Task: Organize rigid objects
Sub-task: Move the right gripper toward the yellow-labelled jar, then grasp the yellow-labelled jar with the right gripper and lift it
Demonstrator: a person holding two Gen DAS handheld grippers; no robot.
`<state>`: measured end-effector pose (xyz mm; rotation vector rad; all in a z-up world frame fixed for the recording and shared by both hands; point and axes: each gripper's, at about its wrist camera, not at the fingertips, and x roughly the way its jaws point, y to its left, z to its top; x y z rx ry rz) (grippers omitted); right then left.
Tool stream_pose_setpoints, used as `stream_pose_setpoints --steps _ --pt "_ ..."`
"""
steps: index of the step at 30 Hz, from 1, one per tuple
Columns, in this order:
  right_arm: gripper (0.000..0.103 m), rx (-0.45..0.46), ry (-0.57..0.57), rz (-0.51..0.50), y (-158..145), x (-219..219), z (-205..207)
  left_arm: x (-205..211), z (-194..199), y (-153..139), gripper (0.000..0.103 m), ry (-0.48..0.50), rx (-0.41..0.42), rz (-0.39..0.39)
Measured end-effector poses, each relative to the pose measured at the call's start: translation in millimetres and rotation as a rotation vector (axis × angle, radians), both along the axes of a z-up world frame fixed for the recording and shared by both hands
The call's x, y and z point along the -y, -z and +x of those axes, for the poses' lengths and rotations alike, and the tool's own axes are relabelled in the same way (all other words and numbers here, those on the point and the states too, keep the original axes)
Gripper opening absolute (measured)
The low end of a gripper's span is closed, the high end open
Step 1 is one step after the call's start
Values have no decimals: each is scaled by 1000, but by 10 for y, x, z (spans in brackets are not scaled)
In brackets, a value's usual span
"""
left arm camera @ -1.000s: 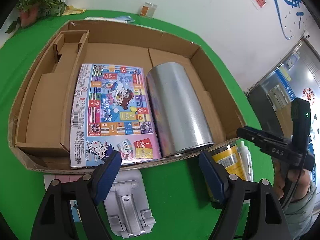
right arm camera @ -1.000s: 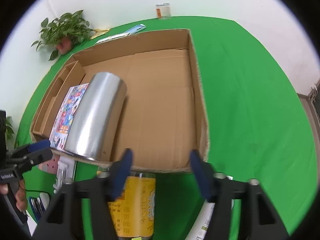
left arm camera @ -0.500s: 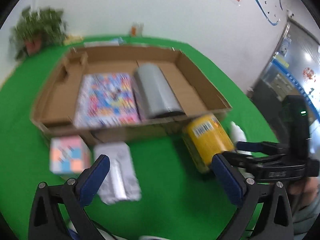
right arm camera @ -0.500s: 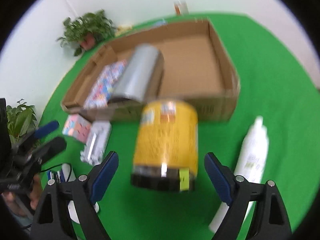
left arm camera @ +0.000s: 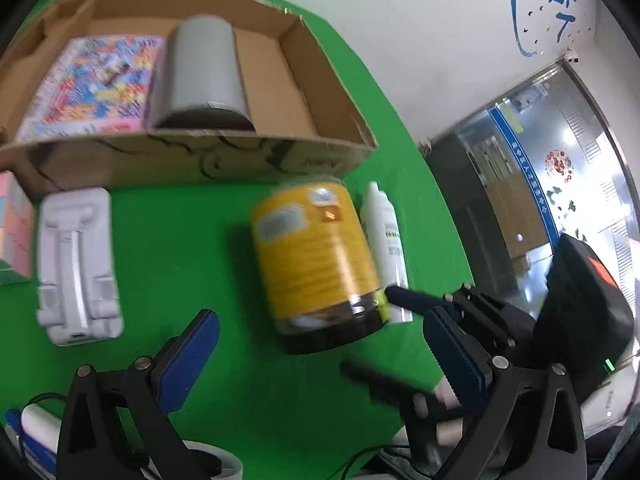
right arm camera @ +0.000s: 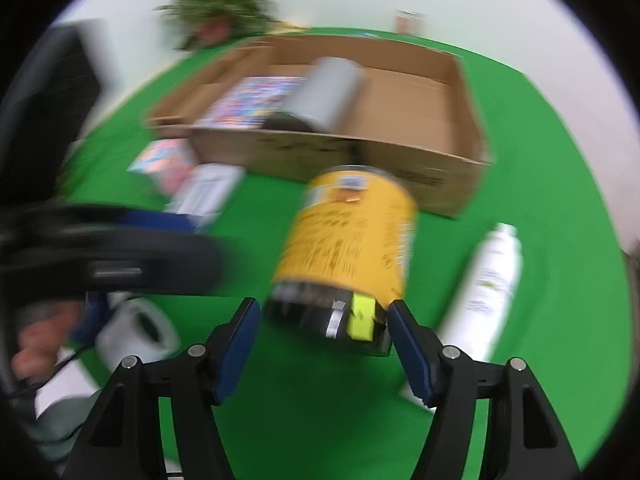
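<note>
A yellow can with a black lid (left arm camera: 316, 264) lies on its side on the green table in front of the cardboard box (left arm camera: 208, 160). It also shows in the right wrist view (right arm camera: 348, 248). My right gripper (right arm camera: 322, 344) is open, its jaws on either side of the can's lid end. My left gripper (left arm camera: 316, 360) is open and empty, just short of the can. In the box lie a silver cylinder (left arm camera: 204, 76) and a colourful flat game box (left arm camera: 92, 84).
A white bottle (left arm camera: 386, 240) lies right of the can. A white plastic holder (left arm camera: 76, 264) and a pink cube (left arm camera: 14, 232) lie left of it. A white cup (right arm camera: 136, 336) sits near the left hand. A plant (right arm camera: 220, 4) stands behind the box.
Both grippers have pulled back from the box and dropped toward the table. The right gripper has closed in around the yellow can's lid end; the left has swung right toward the can.
</note>
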<state>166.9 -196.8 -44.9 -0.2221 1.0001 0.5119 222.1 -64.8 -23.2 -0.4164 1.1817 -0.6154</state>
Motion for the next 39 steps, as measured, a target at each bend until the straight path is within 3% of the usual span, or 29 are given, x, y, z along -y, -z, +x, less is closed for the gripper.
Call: stream_pose_setpoints --steps 2,6,9,13,14,15,21,30,34,39 --pt "67 -27 -39 93 -65 36 -65 13 54 82 100 0 -34 -13" --pt "67 -17 58 183 -151 240 -1 -75 94 128 100 -34 -51 -35" --pt "67 -168 157 283 9 371 222 -152 201 174 99 -48 -49 -21" --pt "67 -278 169 366 220 280 344 -222 375 287 83 -55 -78 7" --pt "68 -308 174 401 271 247 391 -225 413 316 81 -51 -89 8" --pt "76 -318 182 409 295 231 415 -223 448 344 81 -45 -98 -8" --pt "86 -311 192 367 354 109 527 -171 592 404 78 -7 -97 -37" --pt "86 -279 187 312 362 55 561 -100 597 390 77 6 -82 -32" --pt "86 -197 155 284 191 12 484 -202 476 126 77 -5 -34 -34" --pt "86 -104 102 320 -209 -42 427 -280 393 -506 77 -6 91 24"
